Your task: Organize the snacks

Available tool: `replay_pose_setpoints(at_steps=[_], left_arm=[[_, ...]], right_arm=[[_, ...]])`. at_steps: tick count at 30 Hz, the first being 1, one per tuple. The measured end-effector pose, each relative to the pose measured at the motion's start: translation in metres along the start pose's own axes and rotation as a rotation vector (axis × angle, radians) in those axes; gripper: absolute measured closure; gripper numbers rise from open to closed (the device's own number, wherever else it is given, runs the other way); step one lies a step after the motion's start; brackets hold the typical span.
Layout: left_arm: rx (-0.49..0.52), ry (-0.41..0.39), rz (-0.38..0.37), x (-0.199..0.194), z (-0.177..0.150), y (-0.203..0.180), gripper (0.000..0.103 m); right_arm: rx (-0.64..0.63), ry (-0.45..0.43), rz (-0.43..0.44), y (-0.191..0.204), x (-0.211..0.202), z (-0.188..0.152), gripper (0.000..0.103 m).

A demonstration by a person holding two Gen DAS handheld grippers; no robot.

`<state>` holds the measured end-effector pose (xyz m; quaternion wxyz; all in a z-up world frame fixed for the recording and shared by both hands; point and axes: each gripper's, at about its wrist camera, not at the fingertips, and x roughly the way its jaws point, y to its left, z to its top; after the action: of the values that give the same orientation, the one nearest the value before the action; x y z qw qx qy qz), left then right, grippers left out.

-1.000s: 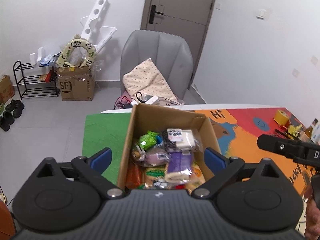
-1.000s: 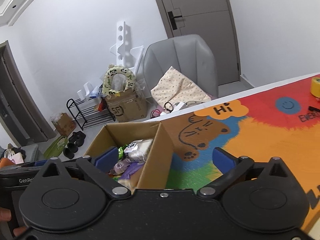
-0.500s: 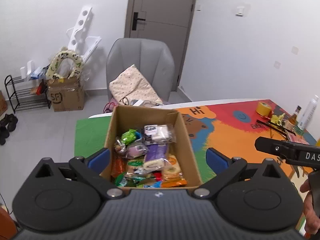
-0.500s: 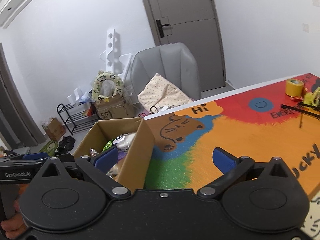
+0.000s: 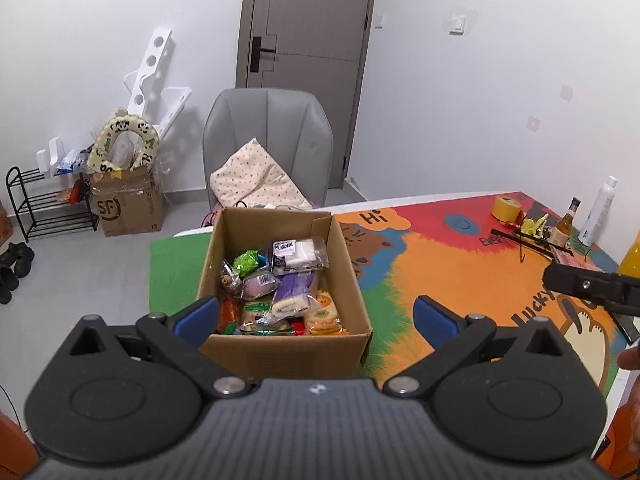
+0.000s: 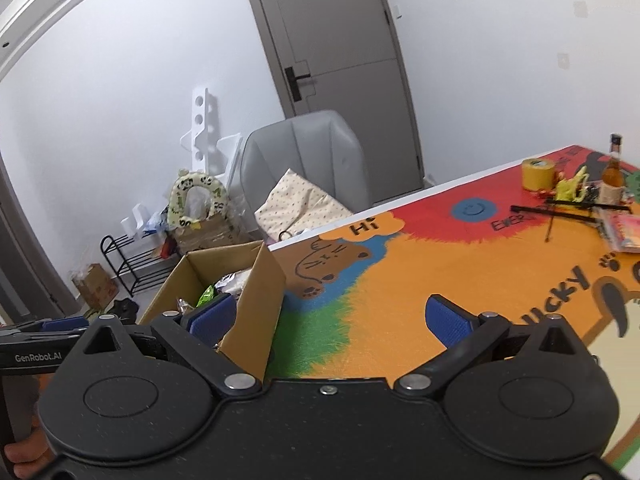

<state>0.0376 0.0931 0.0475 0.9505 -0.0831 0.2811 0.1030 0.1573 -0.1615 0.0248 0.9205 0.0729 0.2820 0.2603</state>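
An open cardboard box [image 5: 288, 356] stands on the left part of a colourful table mat [image 5: 440, 272]. It holds several snack packets, among them a white one [image 5: 298, 254], a green one [image 5: 246, 260] and a purple one [image 5: 294, 288]. My left gripper [image 5: 316, 316] hangs open in front of and above the box, nothing between its blue pads. My right gripper [image 6: 328, 316] is open too, empty, over the mat just right of the box [image 6: 256, 300]. Each gripper shows at the edge of the other's view.
At the table's far right sit a yellow tape roll [image 5: 505, 208], a brown bottle [image 5: 562, 226], a white spray bottle [image 5: 598, 212] and black sticks [image 5: 520, 240]. A grey chair [image 5: 268, 144] with a cushion stands behind the table. The orange middle of the mat is bare.
Both grippers have drawn back from the box, so the whole box and more of the table show. The left jaws have spread slightly wider.
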Motion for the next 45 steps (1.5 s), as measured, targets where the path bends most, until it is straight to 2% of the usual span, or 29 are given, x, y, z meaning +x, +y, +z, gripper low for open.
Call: replay_pose_setpoints(at_steps=[18, 26, 38, 45], left_arm=[[0.020, -0.072, 0.015, -0.064, -0.011, -0.005, 0.000], [0.027, -0.098, 0.031, -0.084, -0.017, -0.009, 0.000], [0.008, -0.139, 0.034, -0.114, -0.027, -0.003, 0.000], [0.020, -0.142, 0.039, -0.117, -0.030, -0.003, 0.000]], right_arm=[[-0.040, -0.082, 0.025, -0.001, -0.071, -0.008, 0.000], [-0.032, -0.065, 0.040, -0.003, -0.087, -0.010, 0.000], [-0.095, -0.083, 0.036, 0.012, -0.108, -0.018, 0.000], [-0.111, -0.072, 0.036, 0.016, -0.106, -0.018, 0.000]])
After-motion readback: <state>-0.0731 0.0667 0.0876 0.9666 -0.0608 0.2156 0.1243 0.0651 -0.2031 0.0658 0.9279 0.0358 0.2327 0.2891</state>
